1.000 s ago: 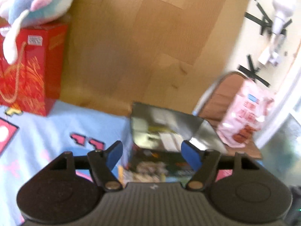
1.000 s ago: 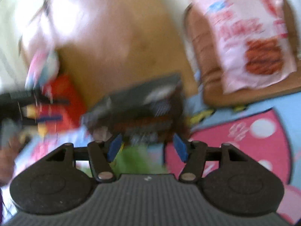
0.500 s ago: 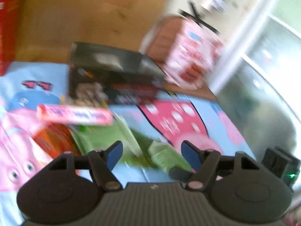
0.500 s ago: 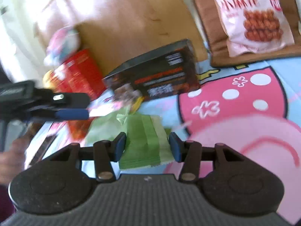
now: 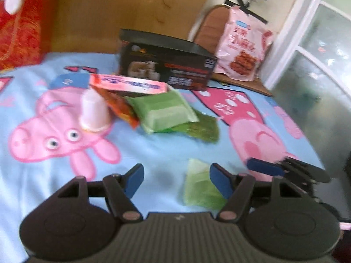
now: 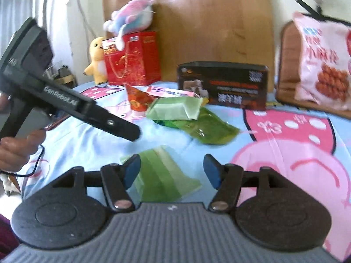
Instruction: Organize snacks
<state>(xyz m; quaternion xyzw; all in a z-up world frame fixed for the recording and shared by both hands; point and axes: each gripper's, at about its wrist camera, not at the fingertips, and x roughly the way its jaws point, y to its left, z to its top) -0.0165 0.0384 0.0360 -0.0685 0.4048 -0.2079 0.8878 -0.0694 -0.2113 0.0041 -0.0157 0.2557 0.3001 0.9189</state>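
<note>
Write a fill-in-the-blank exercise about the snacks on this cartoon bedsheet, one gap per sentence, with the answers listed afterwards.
1. The long box standing behind the snack pile is ____ in colour.
2. The plush dolphin rests on top of a ____ gift bag.
3. The packet lying nearest the right gripper is ____.
4. The pink snack bag leans on a ____ cushion.

Answers: black; red; green; brown

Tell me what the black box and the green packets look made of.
Black box: likely printed cardboard, slightly glossy; flat faces, sharp edges. Green packets: thin plastic film, probably; the pale ones matte with crimped seams, the darker one translucent, shiny and wrinkled.
</note>
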